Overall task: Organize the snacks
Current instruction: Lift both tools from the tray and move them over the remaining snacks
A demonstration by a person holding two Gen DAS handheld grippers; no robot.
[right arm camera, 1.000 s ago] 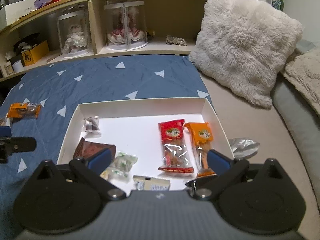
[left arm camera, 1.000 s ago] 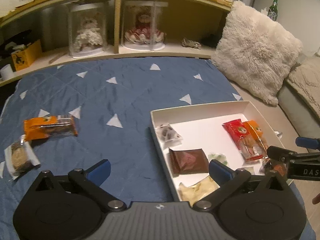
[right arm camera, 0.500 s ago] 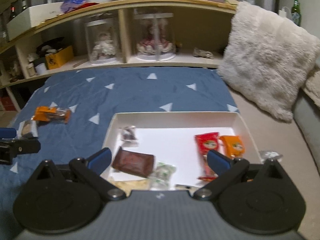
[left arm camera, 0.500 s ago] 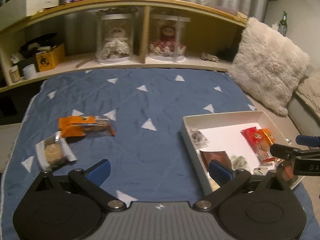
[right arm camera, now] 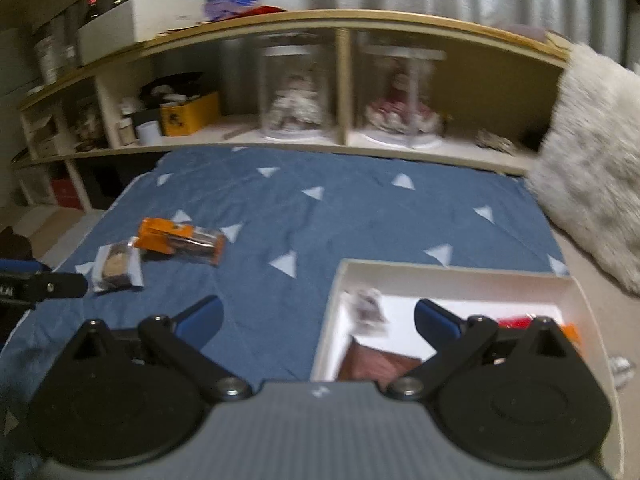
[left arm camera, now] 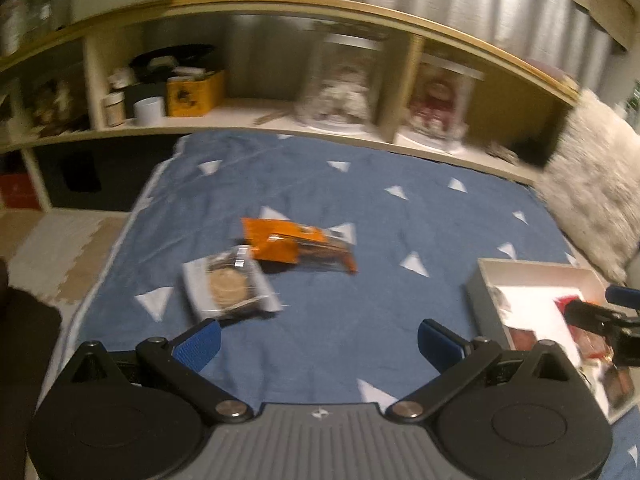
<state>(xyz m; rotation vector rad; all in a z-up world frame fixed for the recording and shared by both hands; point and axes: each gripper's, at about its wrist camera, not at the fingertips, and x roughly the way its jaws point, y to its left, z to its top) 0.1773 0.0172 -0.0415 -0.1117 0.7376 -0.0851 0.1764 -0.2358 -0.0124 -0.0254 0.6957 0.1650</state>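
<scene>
Two snacks lie loose on the blue blanket: an orange packet point(left arm camera: 296, 245) and, just left of it, a clear-wrapped round cookie point(left arm camera: 229, 285). My left gripper point(left arm camera: 318, 342) hovers open and empty a little nearer than them. The same orange packet point(right arm camera: 180, 240) and cookie point(right arm camera: 117, 267) appear at the left of the right wrist view. A white box point(right arm camera: 452, 276) holds several snacks, among them a brown packet point(right arm camera: 380, 364) and a red one point(right arm camera: 516, 322). My right gripper point(right arm camera: 318, 318) is open over the box's left edge, holding nothing.
A low wooden shelf point(left arm camera: 304, 4) with two cased dolls point(right arm camera: 296, 100) and a yellow box point(left arm camera: 194, 92) runs along the far side. A fluffy white pillow point(right arm camera: 592, 184) leans at the right. Bare floor point(left arm camera: 52, 248) lies left of the blanket.
Both grippers have swung left, away from the box. The two loose snacks, once at the far left, now sit near the middle of the left wrist view. Both jaws stayed open.
</scene>
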